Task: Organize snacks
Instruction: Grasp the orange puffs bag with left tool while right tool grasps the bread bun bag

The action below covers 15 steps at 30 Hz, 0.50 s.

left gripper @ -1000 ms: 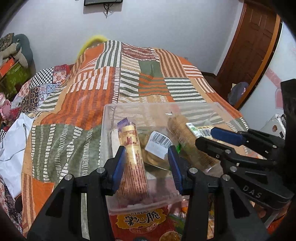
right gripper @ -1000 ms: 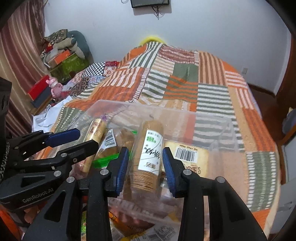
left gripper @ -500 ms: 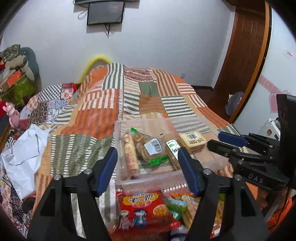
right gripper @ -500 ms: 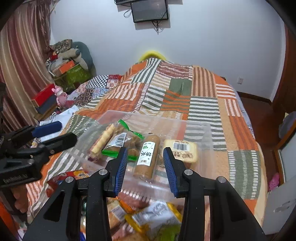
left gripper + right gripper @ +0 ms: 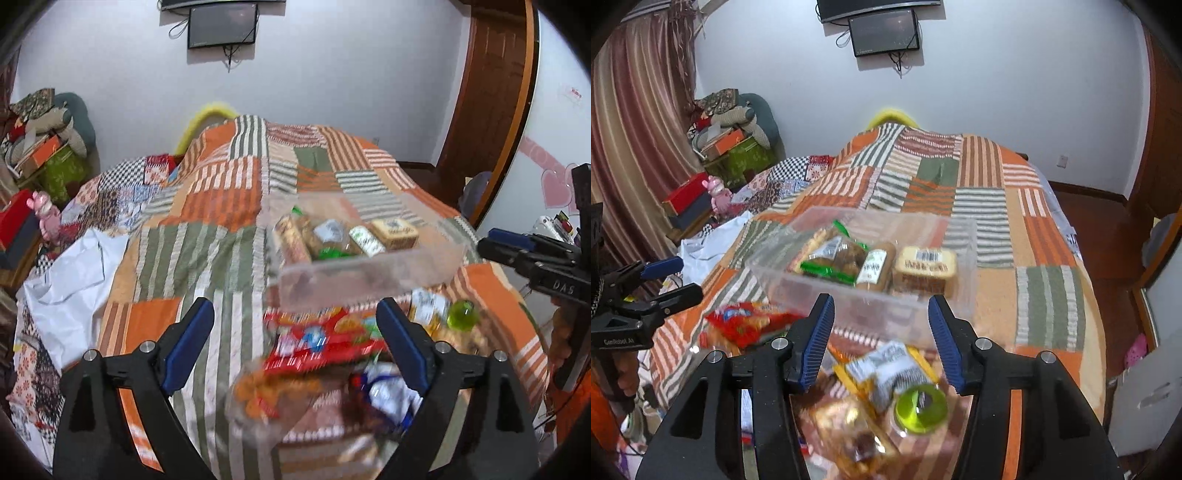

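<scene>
A big bed fills the room. A patchwork quilt [image 5: 993,206] with orange, green and white stripes covers it. A clear plastic box [image 5: 871,295] sits on the quilt, near the close end of the bed. Four snacks lie side by side in it: a long roll of biscuits [image 5: 290,240] on the left, a bag with green edges [image 5: 834,258], a round cracker pack [image 5: 877,264], and a flat yellow pack [image 5: 929,264] on the right.

More snacks lie loose on the quilt, closer than the box. There is a red bag [image 5: 746,325], a yellow and white packet [image 5: 890,369] and a small green cup [image 5: 919,404]. They look blurry.

The left gripper [image 5: 297,347] hangs over the loose snacks. Its jaws have just been opening and stand wide apart, with nothing between them. The right gripper [image 5: 881,339] hangs near the box. Its jaws have just been opening too, and they hold nothing.

The far wall is white, with a dark screen [image 5: 884,33] high up. A yellow pillow [image 5: 890,116] peeks out at the far end of the bed. On the left are a striped curtain [image 5: 639,129], a pile of boxes [image 5: 735,147] and a pink toy [image 5: 720,194]. A white cloth [image 5: 70,273] lies on the left side of the bed. A brown door [image 5: 487,85] is on the right.
</scene>
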Each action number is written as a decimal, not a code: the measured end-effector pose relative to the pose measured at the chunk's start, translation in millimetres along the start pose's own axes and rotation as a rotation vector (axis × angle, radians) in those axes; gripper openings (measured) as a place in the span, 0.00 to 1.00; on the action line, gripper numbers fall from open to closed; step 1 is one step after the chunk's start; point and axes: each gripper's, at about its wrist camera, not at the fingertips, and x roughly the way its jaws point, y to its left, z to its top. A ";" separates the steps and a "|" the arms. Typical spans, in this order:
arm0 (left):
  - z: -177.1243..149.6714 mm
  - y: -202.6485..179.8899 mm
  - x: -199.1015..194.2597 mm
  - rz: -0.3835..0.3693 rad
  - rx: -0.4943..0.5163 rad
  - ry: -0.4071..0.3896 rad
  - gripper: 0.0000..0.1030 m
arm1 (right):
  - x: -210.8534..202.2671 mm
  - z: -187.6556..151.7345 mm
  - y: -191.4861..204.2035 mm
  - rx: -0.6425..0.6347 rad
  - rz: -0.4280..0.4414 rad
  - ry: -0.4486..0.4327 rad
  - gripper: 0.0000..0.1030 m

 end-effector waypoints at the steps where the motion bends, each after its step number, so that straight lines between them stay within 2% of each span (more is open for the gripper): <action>1: -6.2 3.8 0.7 0.005 -0.008 0.014 0.88 | -1.9 -6.2 -1.4 0.000 -0.005 0.007 0.48; 9: -45.4 29.3 11.2 -0.002 -0.097 0.086 0.88 | 4.5 -40.0 -0.9 0.008 -0.014 0.069 0.49; 15: -56.2 35.3 25.3 0.006 -0.134 0.125 0.88 | 7.8 -63.8 7.0 -0.003 0.014 0.122 0.49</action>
